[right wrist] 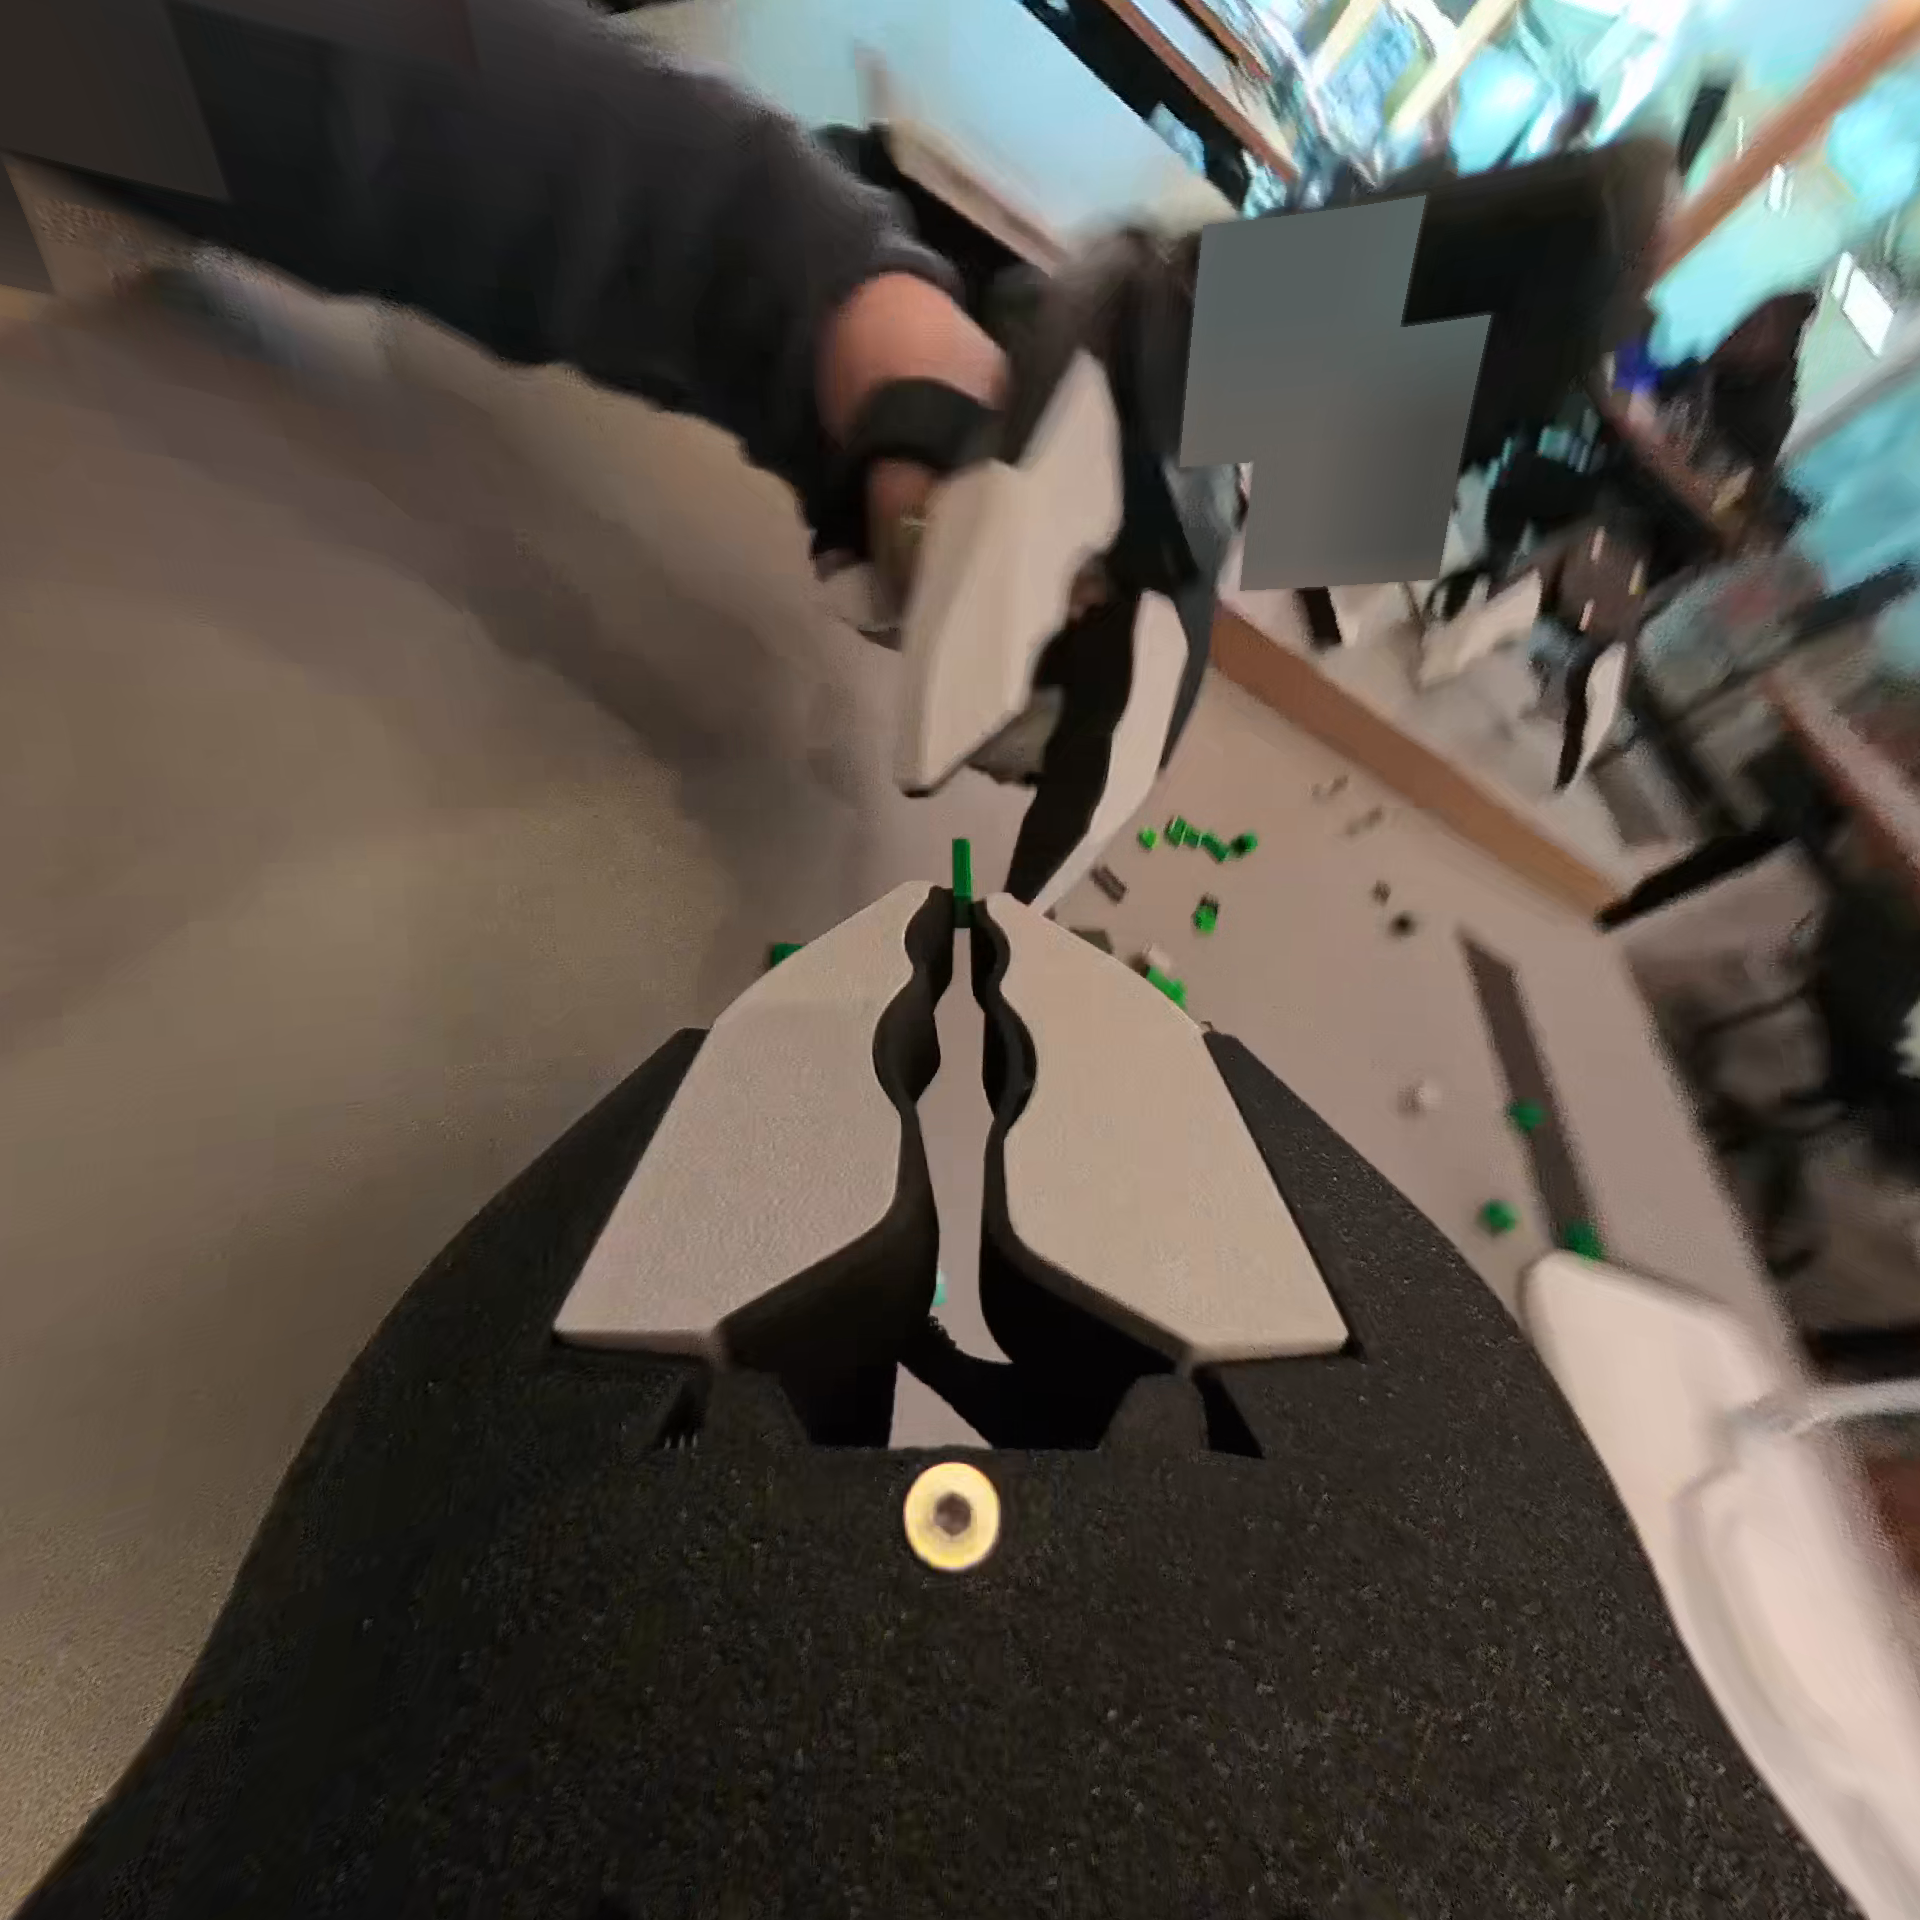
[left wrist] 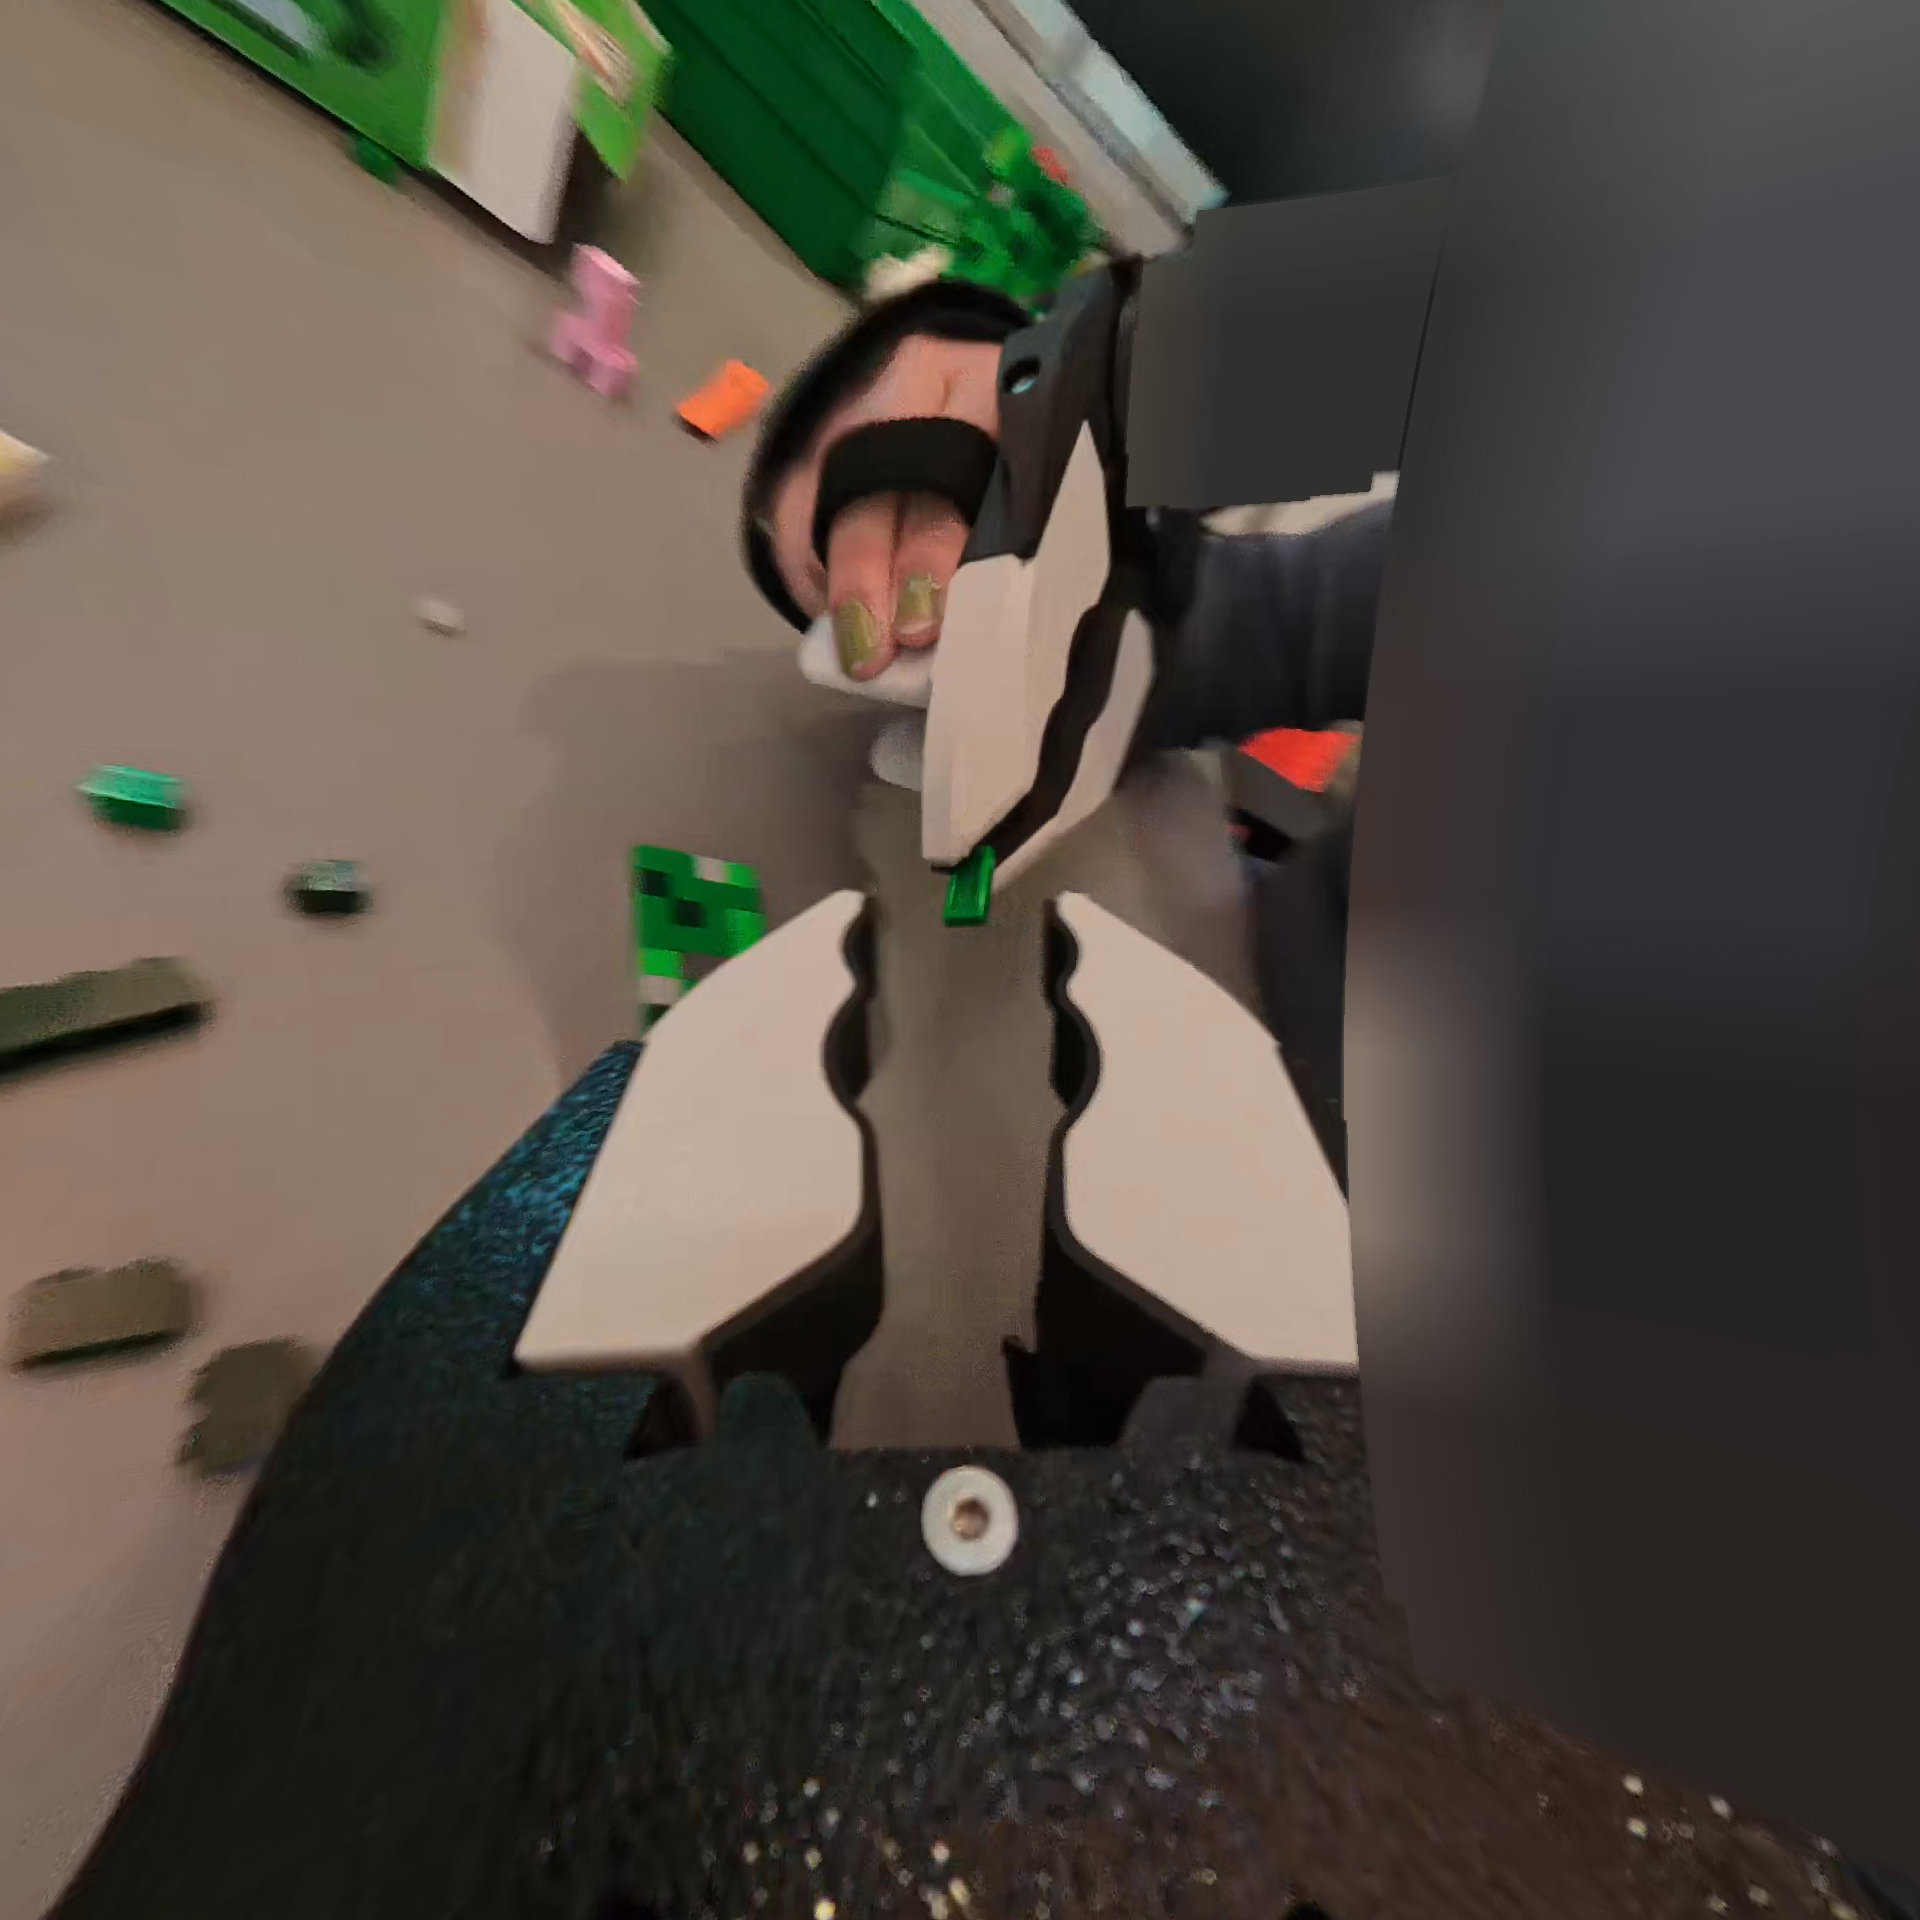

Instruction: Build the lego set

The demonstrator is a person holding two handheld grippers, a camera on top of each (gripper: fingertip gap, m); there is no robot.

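Observation:
My right gripper (right wrist: 961, 912) is shut on a small thin green lego piece (right wrist: 961, 878) that sticks out past its fingertips. In the left wrist view the right gripper (left wrist: 971, 860) comes in from above with the green piece (left wrist: 969, 900) at its tips. My left gripper (left wrist: 961, 930) is open and empty, and the green piece hangs just beyond the gap between its tips. In the right wrist view the left gripper (right wrist: 987, 831) shows open, close ahead. Both are held above the grey table (left wrist: 312, 623).
Loose pieces lie on the table: a pink pig figure (left wrist: 597, 322), an orange brick (left wrist: 722, 400), a green pixel-patterned block (left wrist: 691, 920), a green brick (left wrist: 135, 795), and dark plates (left wrist: 94, 1013). Green boxes (left wrist: 343, 62) stand at the back. Small green bits (right wrist: 1205, 842) and a long dark plate (right wrist: 1527, 1060) lie farther off.

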